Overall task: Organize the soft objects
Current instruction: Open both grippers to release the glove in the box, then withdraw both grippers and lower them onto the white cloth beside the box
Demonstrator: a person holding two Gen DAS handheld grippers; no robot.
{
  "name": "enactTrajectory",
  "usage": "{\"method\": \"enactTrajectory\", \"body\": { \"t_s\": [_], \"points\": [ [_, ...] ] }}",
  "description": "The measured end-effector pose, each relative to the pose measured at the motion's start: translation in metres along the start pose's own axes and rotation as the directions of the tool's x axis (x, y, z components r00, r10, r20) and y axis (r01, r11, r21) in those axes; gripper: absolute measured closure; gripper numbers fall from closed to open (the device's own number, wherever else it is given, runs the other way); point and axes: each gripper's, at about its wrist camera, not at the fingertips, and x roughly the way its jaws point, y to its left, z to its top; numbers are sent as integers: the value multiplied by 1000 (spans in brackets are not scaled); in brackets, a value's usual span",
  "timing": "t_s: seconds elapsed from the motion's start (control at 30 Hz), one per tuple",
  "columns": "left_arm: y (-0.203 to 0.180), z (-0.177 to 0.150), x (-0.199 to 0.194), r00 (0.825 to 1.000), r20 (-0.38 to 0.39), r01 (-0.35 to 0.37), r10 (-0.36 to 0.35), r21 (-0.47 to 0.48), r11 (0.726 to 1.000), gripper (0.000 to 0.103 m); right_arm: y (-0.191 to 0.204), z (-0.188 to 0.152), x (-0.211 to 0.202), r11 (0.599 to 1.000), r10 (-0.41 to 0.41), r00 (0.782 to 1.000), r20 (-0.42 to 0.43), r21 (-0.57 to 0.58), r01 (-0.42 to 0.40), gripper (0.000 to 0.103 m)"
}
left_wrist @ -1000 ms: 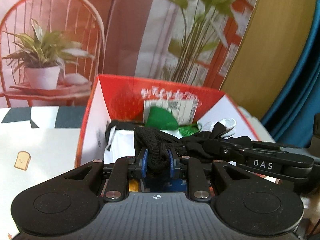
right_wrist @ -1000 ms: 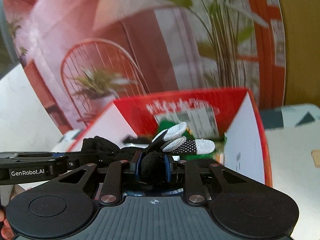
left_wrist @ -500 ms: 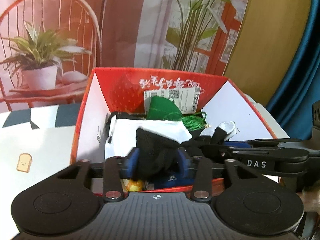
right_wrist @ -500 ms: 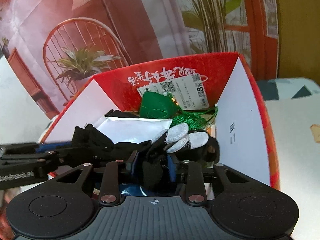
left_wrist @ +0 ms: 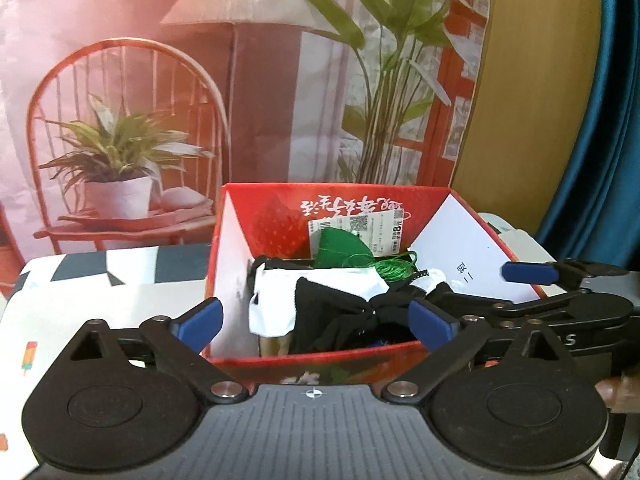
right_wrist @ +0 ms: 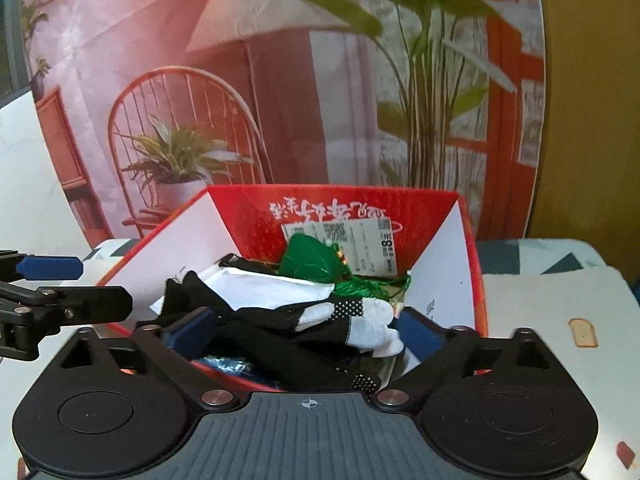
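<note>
Left gripper (left_wrist: 316, 322): low centre of the left wrist view, jaws opening and spread wide; the blue pads press on nothing, the black glove (left_wrist: 348, 316) lies loose between them.
Right gripper (right_wrist: 306, 330): low centre of the right wrist view, jaws opening, pads clear of the cloth; it also shows at the right edge of the left wrist view.
Black glove: draped over the heap inside the red box (left_wrist: 232, 264), mid-frame; its white fingertips (right_wrist: 376, 324) lie toward the right in the right wrist view.
Other contents: a white cloth (left_wrist: 340, 284) and a green pouch (left_wrist: 340, 248) with green thread, behind the glove.
Surface: a white tabletop (left_wrist: 120, 308) with grey patches and small printed pictures, left of the box.
Room: a printed backdrop (left_wrist: 160, 100) of a red chair, potted plants and a lamp fills the upper frame; a blue curtain (left_wrist: 600, 140) hangs at the right edge.
</note>
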Motion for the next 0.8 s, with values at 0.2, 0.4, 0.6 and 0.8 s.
{"method": "enactTrajectory", "body": {
  "t_s": [0.2,0.4,0.6,0.8],
  "points": [
    [1,-19,-21,1000,13,-20,20,-32,999,2,6,-10,-22,1000,0,999,36,-2,0,0],
    [1,-43,-41,998,23,-51,52,-34,998,2,9,-32,-42,1000,1,997,81,17,-3,0],
    [2,-69,-54,997,20,-70,71,-61,996,2,10,-57,-58,1000,-3,994,106,30,-1,0],
    [8,-95,-56,997,-2,-72,72,-115,991,2,7,-84,-63,999,-16,996,89,45,12,0]
  ]
}}
